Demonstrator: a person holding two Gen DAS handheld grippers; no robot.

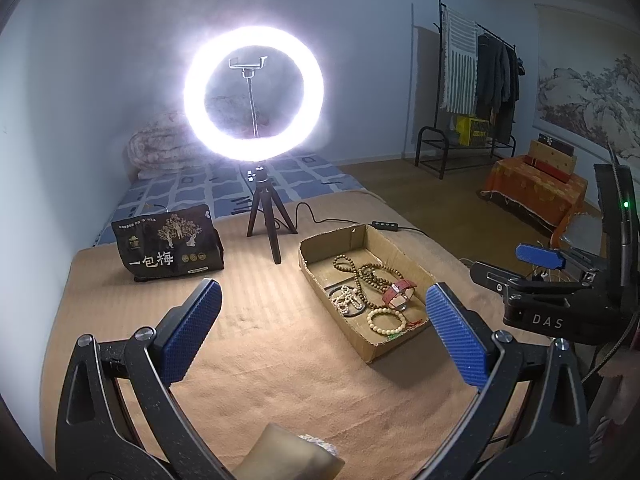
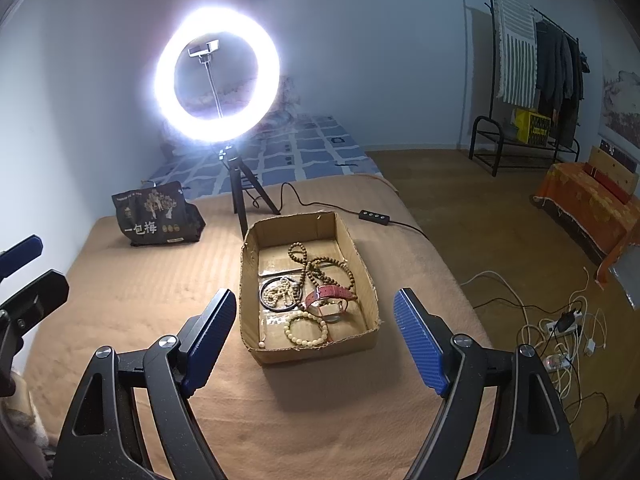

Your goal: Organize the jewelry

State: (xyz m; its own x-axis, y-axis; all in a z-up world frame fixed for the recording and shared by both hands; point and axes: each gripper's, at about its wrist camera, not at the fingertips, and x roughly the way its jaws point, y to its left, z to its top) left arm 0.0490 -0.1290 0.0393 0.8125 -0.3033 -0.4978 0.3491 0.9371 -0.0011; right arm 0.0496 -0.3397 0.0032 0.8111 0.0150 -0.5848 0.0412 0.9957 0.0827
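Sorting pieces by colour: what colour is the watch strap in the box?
Red leather watch strap; clearest in the right wrist view.

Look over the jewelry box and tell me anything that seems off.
The long brown bead strand lies tangled across the red-strapped watch and black bangle in the cardboard box. The box's rim is ragged, roughly cut. Nothing has spilled outside.
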